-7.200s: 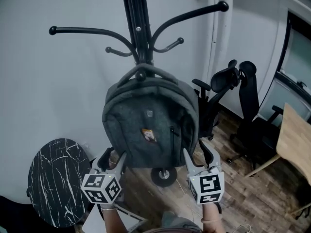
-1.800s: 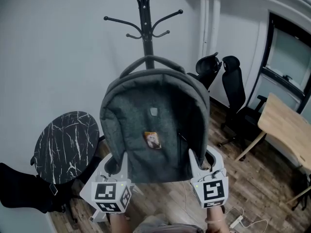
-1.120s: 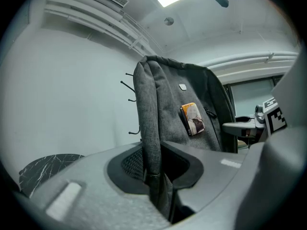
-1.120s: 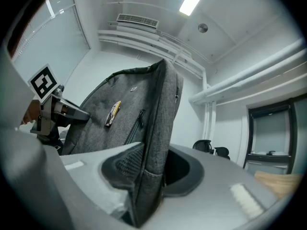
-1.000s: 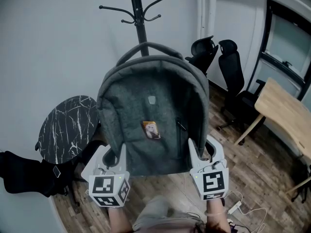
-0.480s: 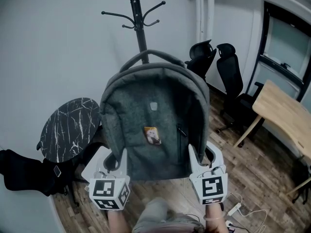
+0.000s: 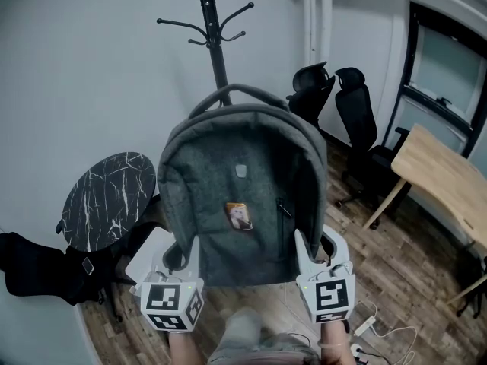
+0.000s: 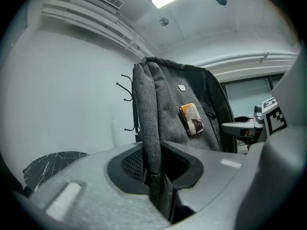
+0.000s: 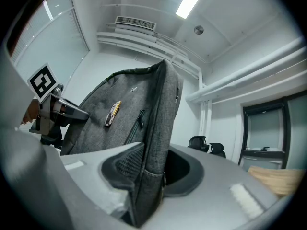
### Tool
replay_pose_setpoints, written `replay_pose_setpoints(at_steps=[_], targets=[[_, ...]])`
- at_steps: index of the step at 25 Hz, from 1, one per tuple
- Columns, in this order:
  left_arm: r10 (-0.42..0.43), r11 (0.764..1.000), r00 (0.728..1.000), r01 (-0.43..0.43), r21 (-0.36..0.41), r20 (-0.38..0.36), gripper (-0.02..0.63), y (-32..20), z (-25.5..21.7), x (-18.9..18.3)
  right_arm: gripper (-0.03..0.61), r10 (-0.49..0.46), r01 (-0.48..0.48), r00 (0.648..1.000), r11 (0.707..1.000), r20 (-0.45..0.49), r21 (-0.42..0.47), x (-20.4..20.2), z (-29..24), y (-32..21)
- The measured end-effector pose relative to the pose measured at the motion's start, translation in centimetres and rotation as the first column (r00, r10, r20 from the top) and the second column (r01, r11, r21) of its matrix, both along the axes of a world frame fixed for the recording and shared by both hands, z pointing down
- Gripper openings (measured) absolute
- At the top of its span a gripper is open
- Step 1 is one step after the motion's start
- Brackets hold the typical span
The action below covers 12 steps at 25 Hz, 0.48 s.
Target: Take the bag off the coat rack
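Left claw (image 7: 179,251) and right claw (image 7: 316,247) both pinch the grey bag (image 7: 242,175), contents hidden.

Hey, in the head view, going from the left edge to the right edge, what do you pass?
Black marbled round table → grey backpack → black office chairs → wooden table. The coat rack is left out, since it stands behind the backpack.
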<state>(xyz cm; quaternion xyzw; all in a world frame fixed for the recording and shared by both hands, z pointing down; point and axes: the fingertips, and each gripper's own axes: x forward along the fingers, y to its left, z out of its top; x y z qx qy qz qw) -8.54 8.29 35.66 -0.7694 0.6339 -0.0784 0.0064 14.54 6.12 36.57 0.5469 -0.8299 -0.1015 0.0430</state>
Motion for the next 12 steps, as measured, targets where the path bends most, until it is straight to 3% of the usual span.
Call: replay_pose_setpoints(at_steps=[12], targets=[[0.016, 1.000, 1.000, -0.016, -0.019, 0.014, 0.071, 0.00, -0.02, 0.03, 0.112, 0.019, -0.019, 1.000, 1.000, 0.009, -0.021, 0.02, 0.35, 0.04]])
